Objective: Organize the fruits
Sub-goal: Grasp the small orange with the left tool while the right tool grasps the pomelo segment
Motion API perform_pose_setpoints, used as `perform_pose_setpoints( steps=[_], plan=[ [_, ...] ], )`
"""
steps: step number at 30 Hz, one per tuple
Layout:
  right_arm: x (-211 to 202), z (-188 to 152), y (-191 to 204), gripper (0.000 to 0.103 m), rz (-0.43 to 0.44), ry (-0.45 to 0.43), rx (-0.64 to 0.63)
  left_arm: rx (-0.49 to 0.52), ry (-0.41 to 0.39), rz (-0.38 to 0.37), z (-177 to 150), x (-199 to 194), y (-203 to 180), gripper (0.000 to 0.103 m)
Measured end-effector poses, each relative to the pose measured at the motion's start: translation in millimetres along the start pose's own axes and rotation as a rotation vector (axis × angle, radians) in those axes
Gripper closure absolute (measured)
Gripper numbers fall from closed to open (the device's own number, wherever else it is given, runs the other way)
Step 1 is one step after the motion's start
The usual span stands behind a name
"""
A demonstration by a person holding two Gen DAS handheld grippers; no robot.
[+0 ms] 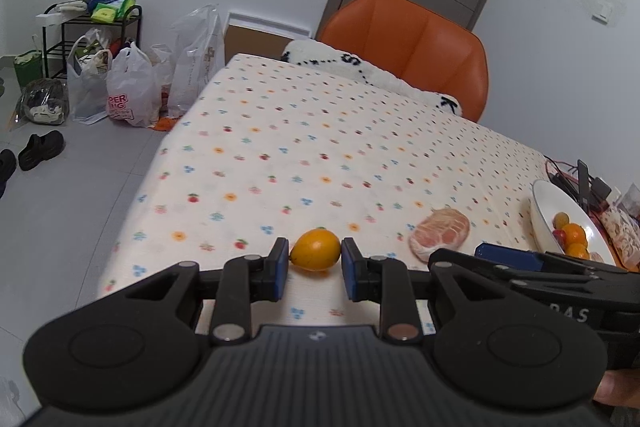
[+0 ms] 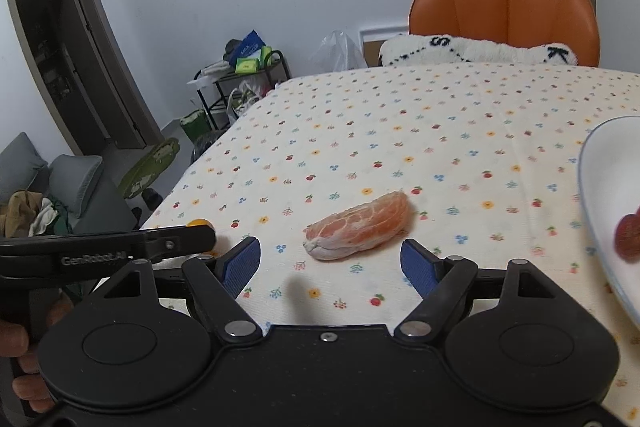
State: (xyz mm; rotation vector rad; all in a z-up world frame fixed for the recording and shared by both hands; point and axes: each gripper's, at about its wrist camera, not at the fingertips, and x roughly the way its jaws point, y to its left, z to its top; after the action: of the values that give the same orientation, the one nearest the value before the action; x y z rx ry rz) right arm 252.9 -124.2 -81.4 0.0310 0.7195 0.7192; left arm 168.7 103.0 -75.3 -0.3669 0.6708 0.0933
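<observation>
While both tools sit low over the flower-print tablecloth [image 1: 280, 155], we note the left gripper [image 1: 315, 269] with its blue pads [image 1: 280, 267] set on either side of a small yellow-orange fruit [image 1: 315, 254]; the pads stand right at the fruit's two ends, yet we cannot tell whether they press on it, and the fruit rests on the cloth. We see the right gripper [image 2: 330, 263] spread wide, its jaws holding nothing, with a peeled citrus segment [image 2: 358, 225] lying on the cloth just ahead of the fingertips and between their lines. Off to the right of the right tool we record a white bowl [image 2: 596, 187] with a dark red fruit [image 2: 628, 237] inside; in the left wrist view the same bowl [image 1: 548, 199] holds several orange and red pieces, too small to name. Beyond both tools, at the far table edge, we log an orange chair [image 2: 506, 7] with a white fluffy cushion [image 2: 476, 51]. A hand [image 2: 16, 347] grips the left tool's handle.
</observation>
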Motion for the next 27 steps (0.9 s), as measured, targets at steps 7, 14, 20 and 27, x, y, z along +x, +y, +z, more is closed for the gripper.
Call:
perform_pose_setpoints(
  steps=[7, 14, 20, 27],
  plan=[
    [15.8, 6.1, 6.4, 0.025, -0.040, 0.008, -0.010, -0.030, -0.016, -0.003, 2.5, -2.9, 14.9, 0.077],
    [30.0, 12.3, 14.8, 0.024, -0.086, 0.004, -0.041, -0.048, -0.024, -0.005, 4.7, -2.4, 24.4, 0.077],
    [32.9, 13.3, 17.0, 0.036, -0.126, -0.006, -0.073, -0.057, -0.024, -0.003, 5.0, -0.7, 27.1, 0.077],
    [20.8, 11.4, 3.9, 0.061, -0.133, -0.004, -0.059, -0.053, -0.022, -0.007, 3.6, 0.6, 22.6, 0.077]
  ],
)
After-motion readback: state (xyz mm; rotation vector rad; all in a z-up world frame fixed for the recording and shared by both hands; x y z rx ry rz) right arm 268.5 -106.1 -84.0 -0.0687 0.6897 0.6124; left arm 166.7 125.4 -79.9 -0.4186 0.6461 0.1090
